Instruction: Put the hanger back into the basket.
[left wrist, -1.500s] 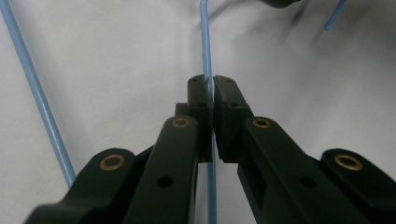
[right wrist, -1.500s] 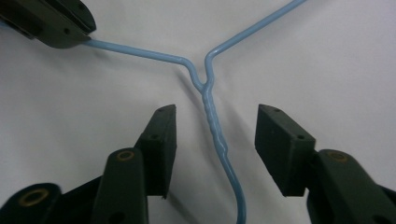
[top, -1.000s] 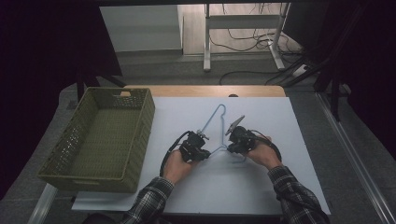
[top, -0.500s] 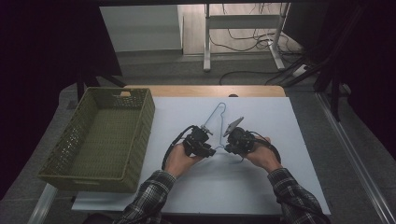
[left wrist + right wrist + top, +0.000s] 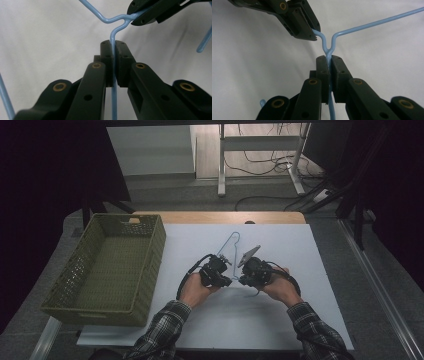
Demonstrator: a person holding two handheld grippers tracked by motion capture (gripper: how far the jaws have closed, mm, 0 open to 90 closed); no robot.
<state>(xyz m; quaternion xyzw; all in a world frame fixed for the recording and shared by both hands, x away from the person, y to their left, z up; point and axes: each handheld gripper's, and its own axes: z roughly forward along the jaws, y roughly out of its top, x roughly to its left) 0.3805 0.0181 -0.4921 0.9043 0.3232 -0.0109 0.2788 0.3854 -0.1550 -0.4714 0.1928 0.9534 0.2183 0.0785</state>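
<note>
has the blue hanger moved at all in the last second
Yes. Against the green basket, the blue hanger, held by both grippers, has swung its far end toward the basket, slightly.

The high view is dimly lit, its corners and sides lost in near black, while the white table [image 5: 310,270] is moderately lit from above. In both gripper views the near black jaws are softly blurred, and faint diffuse shadows are cast on the white surface.

Light blue wire hanger [image 5: 231,251] between black grippers, left [image 5: 223,281] and right [image 5: 242,280]. Olive-green basket [image 5: 150,265] left of them. White table [image 5: 310,270] beneath. Dark plaid sleeves [image 5: 314,335] behind.
</note>
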